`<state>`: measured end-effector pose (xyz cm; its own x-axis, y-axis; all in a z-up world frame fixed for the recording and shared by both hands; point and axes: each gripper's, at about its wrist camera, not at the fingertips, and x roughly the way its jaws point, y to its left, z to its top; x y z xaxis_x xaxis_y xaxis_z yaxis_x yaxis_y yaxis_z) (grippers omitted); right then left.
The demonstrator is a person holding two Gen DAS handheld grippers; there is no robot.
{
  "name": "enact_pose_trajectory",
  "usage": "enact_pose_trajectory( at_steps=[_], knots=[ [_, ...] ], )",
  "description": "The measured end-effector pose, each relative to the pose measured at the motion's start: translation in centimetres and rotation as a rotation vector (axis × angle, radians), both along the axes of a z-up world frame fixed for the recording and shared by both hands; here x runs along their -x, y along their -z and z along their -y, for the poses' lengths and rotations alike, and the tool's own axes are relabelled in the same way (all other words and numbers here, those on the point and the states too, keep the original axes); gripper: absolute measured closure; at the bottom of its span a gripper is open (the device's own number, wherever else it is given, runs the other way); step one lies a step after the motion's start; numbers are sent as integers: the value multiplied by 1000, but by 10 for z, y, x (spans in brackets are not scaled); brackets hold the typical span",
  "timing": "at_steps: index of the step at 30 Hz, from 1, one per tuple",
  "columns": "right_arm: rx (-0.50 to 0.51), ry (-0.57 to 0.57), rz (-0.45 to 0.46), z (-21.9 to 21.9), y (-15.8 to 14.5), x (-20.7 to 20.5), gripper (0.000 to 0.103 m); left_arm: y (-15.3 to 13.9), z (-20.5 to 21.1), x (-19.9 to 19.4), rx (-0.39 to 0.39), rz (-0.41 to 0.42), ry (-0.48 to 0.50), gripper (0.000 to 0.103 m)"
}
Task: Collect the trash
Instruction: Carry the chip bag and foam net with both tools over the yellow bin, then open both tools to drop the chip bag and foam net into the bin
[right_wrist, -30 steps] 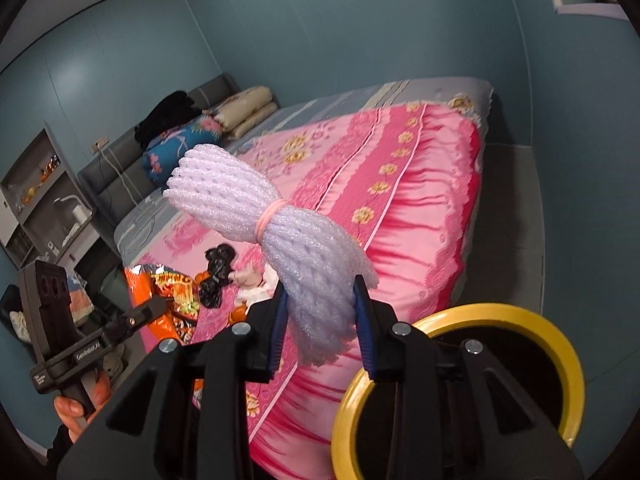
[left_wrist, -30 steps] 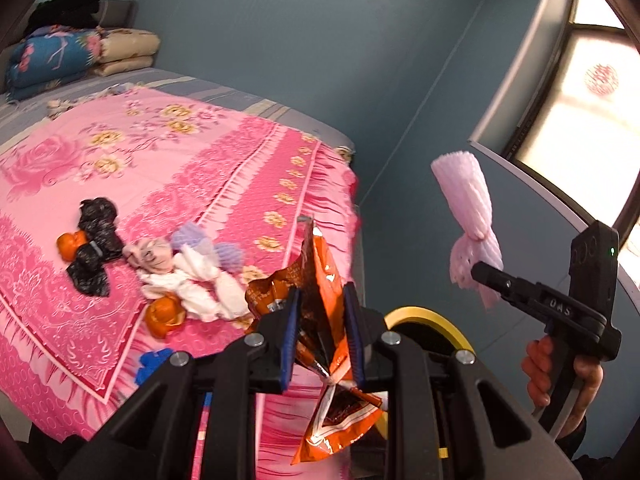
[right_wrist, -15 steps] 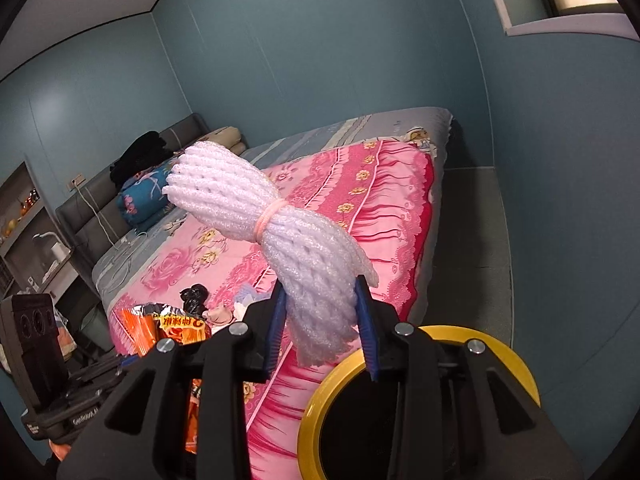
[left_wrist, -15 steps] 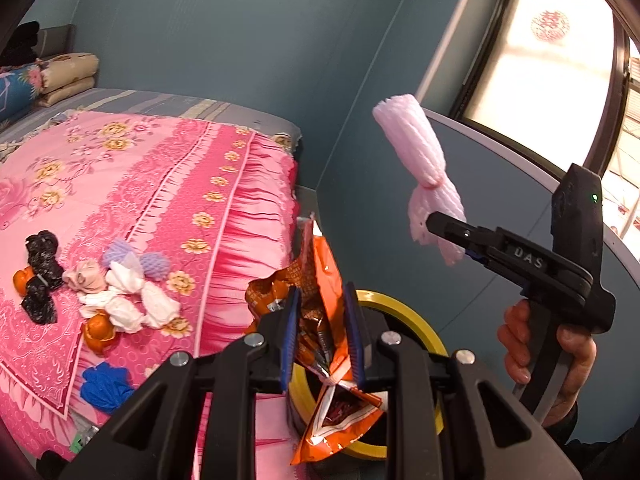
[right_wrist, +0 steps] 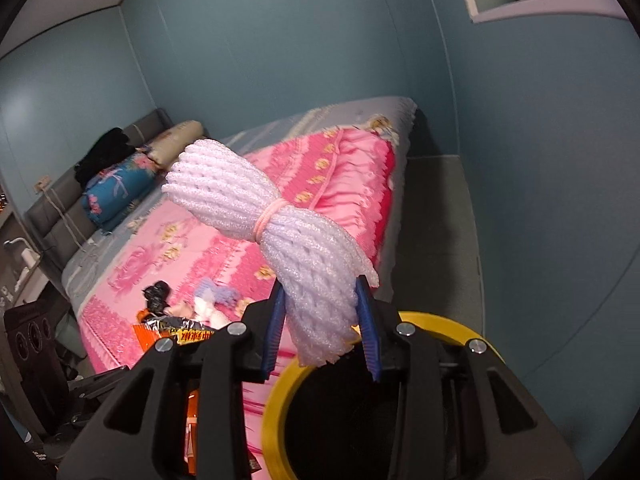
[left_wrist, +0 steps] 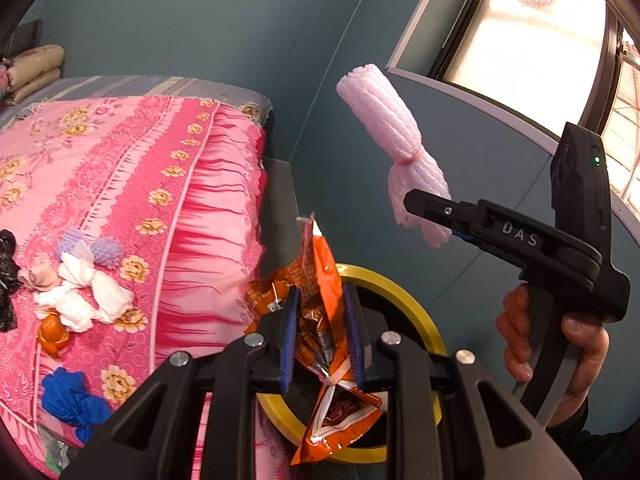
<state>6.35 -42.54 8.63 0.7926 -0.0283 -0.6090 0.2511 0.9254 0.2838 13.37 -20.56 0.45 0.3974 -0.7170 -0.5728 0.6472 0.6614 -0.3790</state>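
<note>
in the left wrist view, the left gripper (left_wrist: 320,332) is clenched on an orange snack wrapper (left_wrist: 320,280), its blue pads pressing the crumpled foil from both sides. the wrapper hangs right above the yellow-rimmed bin (left_wrist: 400,300), and its lower end dangles over the dark opening of the bin. up and to the right of the bin, the right gripper (left_wrist: 424,210) is carried by a hand (left_wrist: 560,344) and it grasps a pink foam net bundle (left_wrist: 392,148) by the lower end. to the left of the bin stands the bed with a pink flowered cover (left_wrist: 120,184); on it, well apart from the bin, lie white tissues (left_wrist: 88,296), an orange peel (left_wrist: 54,334), a blue crumpled bag (left_wrist: 68,400) and a black bag (left_wrist: 6,276)

in the right wrist view, the right gripper (right_wrist: 320,320) has the foam net bundle (right_wrist: 280,232) between its blue pads, which press on the foam. the bundle, tied at the middle with a pink band, sticks up and away above the bin (right_wrist: 280,400), whose yellow rim is just under the fingers. the snack wrapper (right_wrist: 176,332) shows to the left of the bin, near the edge of the bed cover (right_wrist: 340,184)
</note>
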Motion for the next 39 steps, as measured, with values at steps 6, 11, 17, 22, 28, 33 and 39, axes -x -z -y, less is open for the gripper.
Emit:
enact_pose_trajectory(
  at_steps=[6,11,17,22,28,33,39],
  knots=[
    [-4,74,-107,8,23,3,70,25,20,-5,-14,-51,87,83],
    [10,126,-207,8,42,10,70,41,35,-3,-13,-92,144,83],
    [7,165,-274,12,61,19,70,44,42,4,-9,-98,166,83],
    [-43,152,-274,19,72,20,69,42,45,5,-26,-90,148,83],
    [-98,176,-268,35,78,27,64,39,46,10,-49,-82,140,82],
    [-125,185,-255,42,75,33,56,34,47,13,-45,-71,139,60],
    [-145,230,-238,56,71,40,46,31,34,12,-26,-73,109,43]
  ],
)
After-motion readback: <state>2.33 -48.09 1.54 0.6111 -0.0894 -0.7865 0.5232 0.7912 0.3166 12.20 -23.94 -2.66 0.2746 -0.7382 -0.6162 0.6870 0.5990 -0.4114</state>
